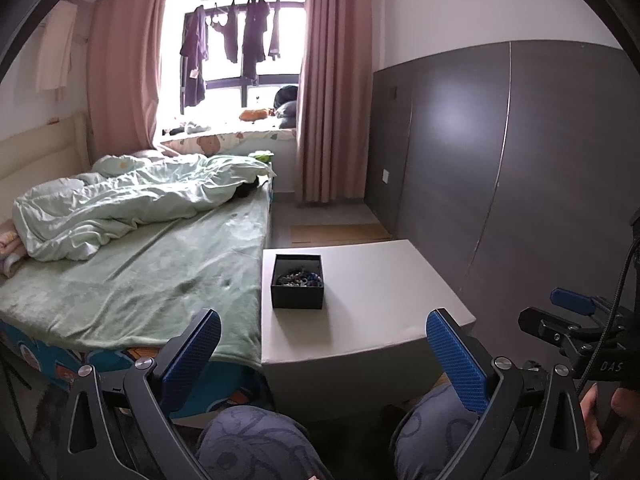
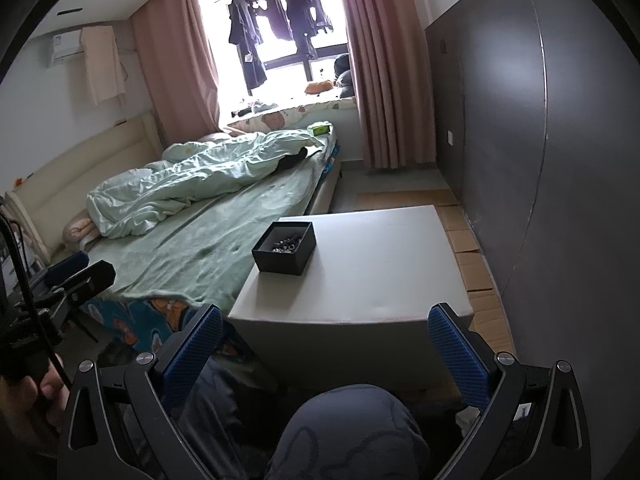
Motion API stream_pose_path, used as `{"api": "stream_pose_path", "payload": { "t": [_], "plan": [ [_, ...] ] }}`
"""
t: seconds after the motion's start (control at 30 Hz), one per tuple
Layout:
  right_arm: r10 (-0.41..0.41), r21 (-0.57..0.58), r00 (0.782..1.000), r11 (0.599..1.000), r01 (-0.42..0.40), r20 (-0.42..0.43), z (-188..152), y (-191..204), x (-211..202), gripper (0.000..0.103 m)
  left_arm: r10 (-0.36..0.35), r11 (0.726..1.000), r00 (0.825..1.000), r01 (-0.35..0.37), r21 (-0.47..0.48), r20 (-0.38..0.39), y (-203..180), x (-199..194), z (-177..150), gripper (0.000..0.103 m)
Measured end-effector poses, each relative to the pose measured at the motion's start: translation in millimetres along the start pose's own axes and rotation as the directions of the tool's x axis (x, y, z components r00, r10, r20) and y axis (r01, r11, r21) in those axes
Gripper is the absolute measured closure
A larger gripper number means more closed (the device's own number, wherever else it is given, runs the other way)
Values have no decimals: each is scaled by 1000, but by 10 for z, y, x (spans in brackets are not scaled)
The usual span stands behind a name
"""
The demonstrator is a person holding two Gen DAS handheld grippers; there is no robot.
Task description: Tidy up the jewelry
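Both blue-padded grippers, left (image 1: 324, 344) and right (image 2: 325, 342), gape empty, well short of the square black jewelry box (image 1: 297, 282) standing upright on the grey table (image 1: 380, 280).

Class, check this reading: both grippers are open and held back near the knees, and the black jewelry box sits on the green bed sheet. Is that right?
One detail is wrong. The black jewelry box sits on the white table beside the bed, not on the sheet; both wrist views show it. The left gripper and right gripper are indeed open, near the knees.

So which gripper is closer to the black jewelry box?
Left, though only slightly. The left gripper is held almost straight in front of the black jewelry box; the right gripper is off to the box's right. Both are open, short of the table.
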State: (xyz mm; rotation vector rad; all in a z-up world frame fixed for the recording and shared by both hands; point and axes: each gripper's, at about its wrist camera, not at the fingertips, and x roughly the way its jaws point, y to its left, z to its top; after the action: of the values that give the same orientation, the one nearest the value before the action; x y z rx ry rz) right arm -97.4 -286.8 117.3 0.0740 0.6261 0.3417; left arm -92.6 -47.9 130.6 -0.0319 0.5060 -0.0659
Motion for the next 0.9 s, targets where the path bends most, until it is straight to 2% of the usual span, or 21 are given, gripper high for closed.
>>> {"api": "stream_pose_path", "payload": {
  "t": [0.9],
  "plan": [
    [11, -1, 1000, 1000, -11, -8, 17, 40, -8, 0, -2, 1000, 1000, 2, -16, -7, 51, -76, -25, 0]
  ]
}}
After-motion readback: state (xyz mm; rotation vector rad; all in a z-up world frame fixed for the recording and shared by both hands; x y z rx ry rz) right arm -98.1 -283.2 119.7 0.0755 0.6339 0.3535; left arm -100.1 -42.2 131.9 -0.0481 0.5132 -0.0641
